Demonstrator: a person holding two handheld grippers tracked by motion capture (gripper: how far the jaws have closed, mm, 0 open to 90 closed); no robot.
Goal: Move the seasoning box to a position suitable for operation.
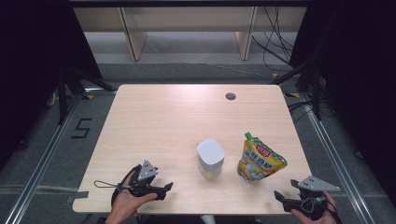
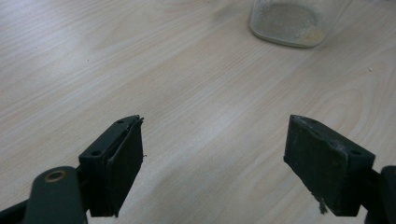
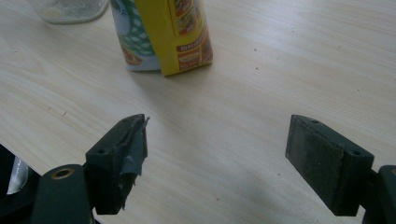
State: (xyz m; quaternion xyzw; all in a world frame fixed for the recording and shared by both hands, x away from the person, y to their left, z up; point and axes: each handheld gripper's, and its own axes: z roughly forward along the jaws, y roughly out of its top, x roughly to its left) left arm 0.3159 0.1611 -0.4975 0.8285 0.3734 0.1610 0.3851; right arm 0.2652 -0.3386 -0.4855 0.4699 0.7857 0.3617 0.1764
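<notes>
The left gripper (image 1: 164, 188) at lower left and the right gripper (image 1: 279, 196) at lower right both gape wide, empty. The white-lidded jar (image 1: 209, 158) stands at centre, the yellow spouted pouch (image 1: 258, 160) just to its right. Steady the jar's body squarely; take the pouch high, near its green cap, and gently.

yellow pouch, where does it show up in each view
High view: the yellow pouch stands right of centre, beside the white-lidded jar.
Left gripper view: the pouch is not in it; the jar's base sits at top right.
Right gripper view: pouch at top centre-left, jar at top left.
Shared landmark: the jar.
</notes>
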